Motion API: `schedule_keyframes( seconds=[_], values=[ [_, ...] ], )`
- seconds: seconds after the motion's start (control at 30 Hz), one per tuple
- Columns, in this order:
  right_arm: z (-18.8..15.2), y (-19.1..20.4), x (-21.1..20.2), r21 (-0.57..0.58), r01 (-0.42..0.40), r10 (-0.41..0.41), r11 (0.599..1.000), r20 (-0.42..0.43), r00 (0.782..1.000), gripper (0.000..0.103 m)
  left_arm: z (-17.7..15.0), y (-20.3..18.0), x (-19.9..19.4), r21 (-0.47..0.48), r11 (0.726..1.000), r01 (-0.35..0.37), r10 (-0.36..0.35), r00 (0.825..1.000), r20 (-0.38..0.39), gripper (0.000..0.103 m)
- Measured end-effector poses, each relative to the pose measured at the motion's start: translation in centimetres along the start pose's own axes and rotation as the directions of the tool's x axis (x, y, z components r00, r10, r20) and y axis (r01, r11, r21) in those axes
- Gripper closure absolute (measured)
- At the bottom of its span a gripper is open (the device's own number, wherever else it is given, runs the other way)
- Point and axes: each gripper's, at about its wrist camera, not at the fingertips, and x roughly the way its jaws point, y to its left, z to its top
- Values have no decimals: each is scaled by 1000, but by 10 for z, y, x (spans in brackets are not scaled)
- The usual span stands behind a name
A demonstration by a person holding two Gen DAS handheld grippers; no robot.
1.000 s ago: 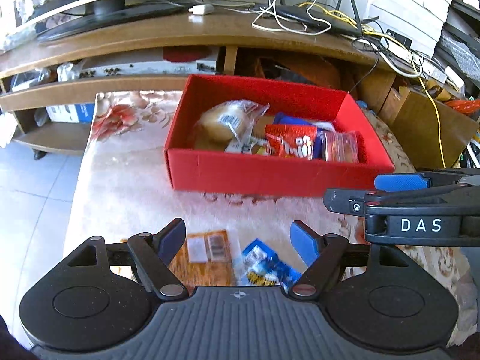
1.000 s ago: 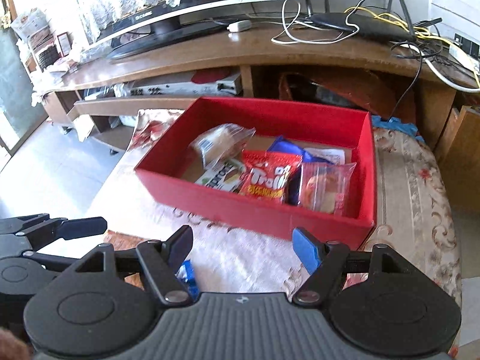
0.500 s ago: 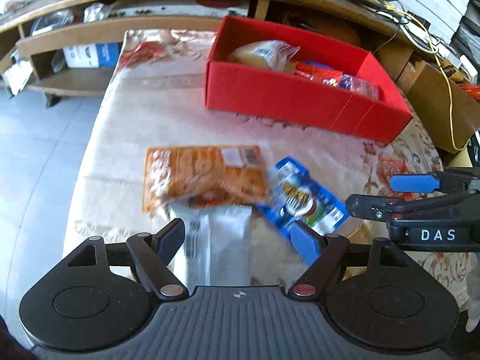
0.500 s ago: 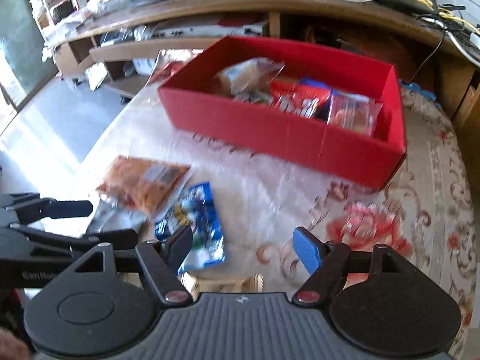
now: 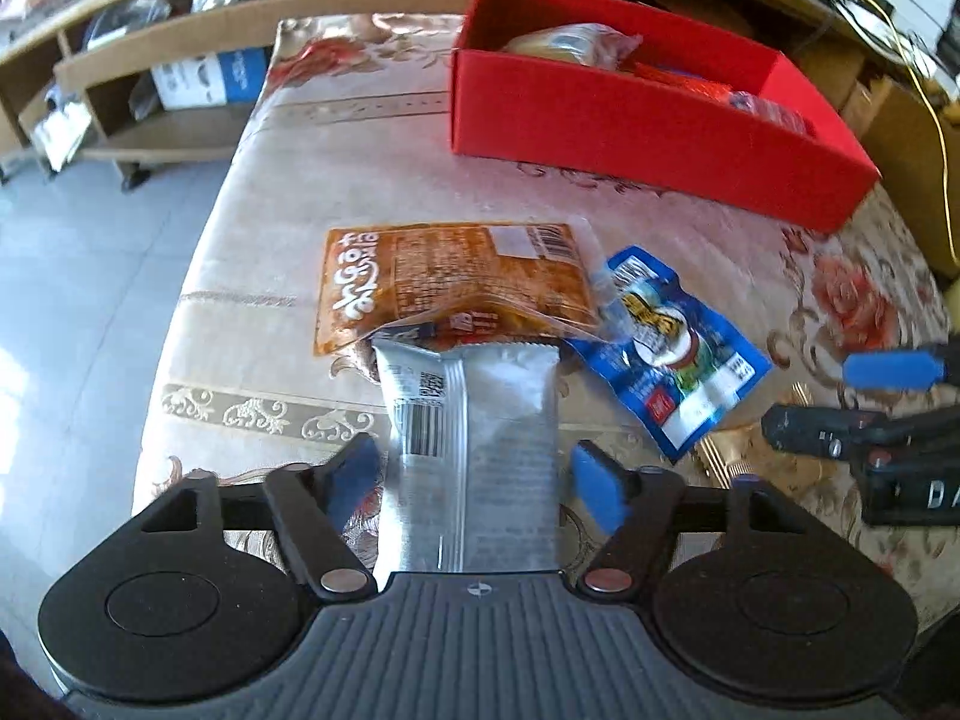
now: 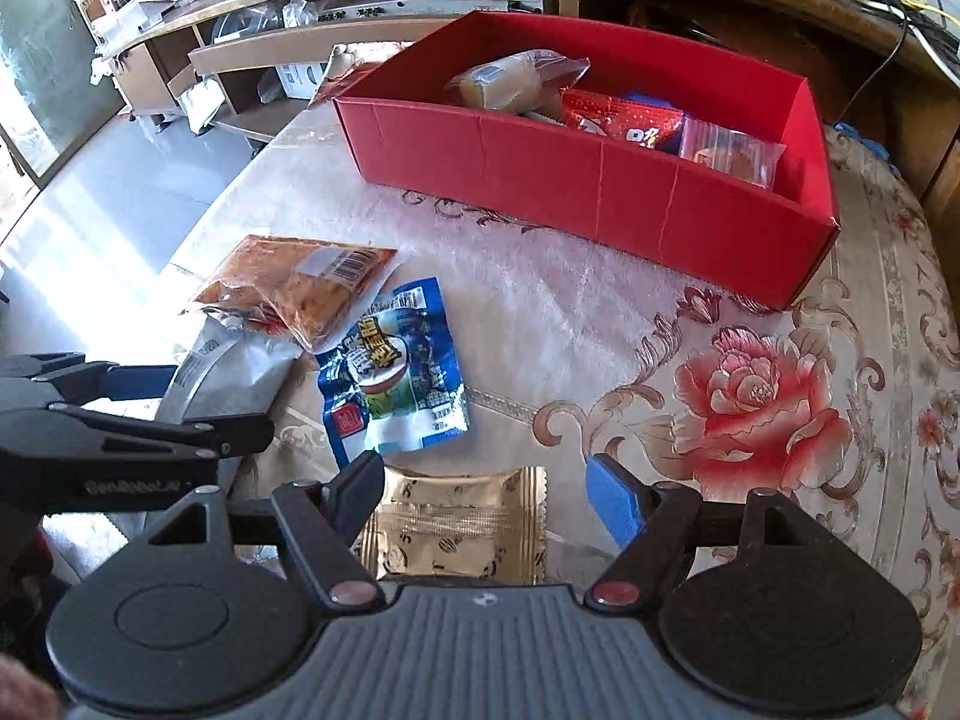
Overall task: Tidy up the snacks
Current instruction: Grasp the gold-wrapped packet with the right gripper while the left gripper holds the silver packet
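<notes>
The left gripper (image 5: pixel 474 477) is closing around a silver foil snack packet (image 5: pixel 480 438), its blue pads not yet pressing. The right gripper (image 6: pixel 486 498) stands open over a gold foil sachet (image 6: pixel 456 531) near the tabletop's (image 6: pixel 570 312) front edge. A red cardboard box (image 6: pixel 600 180) of snacks sits toward the far edge.

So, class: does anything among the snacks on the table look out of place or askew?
Yes. Four packets lie loose outside the red box: the orange packet overlaps the silver packet and the blue packet, all at odd angles; the gold packet lies apart.
</notes>
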Motion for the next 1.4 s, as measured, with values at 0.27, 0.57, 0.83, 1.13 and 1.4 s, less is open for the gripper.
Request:
schedule_keyframes(
  seconds=[0.27,0.57,0.83,1.13,1.4],
  values=[
    [-6,-12,1,33,15,-14,999,-21,1000,32,-2,-2,-7,14,998,60,-60,998,9,47],
    [-5,7,16,-16,-13,12,1000,-44,999,27,-2,-4,-5,25,996,85,-85,996,8,44],
    [-7,20,23,-137,36,-46,990,-68,997,27,-2,-3,-2,25,997,71,-71,998,-4,43],
    [-36,-2,-6,-118,23,-35,993,-102,994,56,-3,-8,-2,53,994,94,-94,996,-12,43],
    [-52,13,-32,-316,-47,-3,947,-156,988,55,-3,-11,-1,64,993,104,-103,994,-20,37]
  ],
)
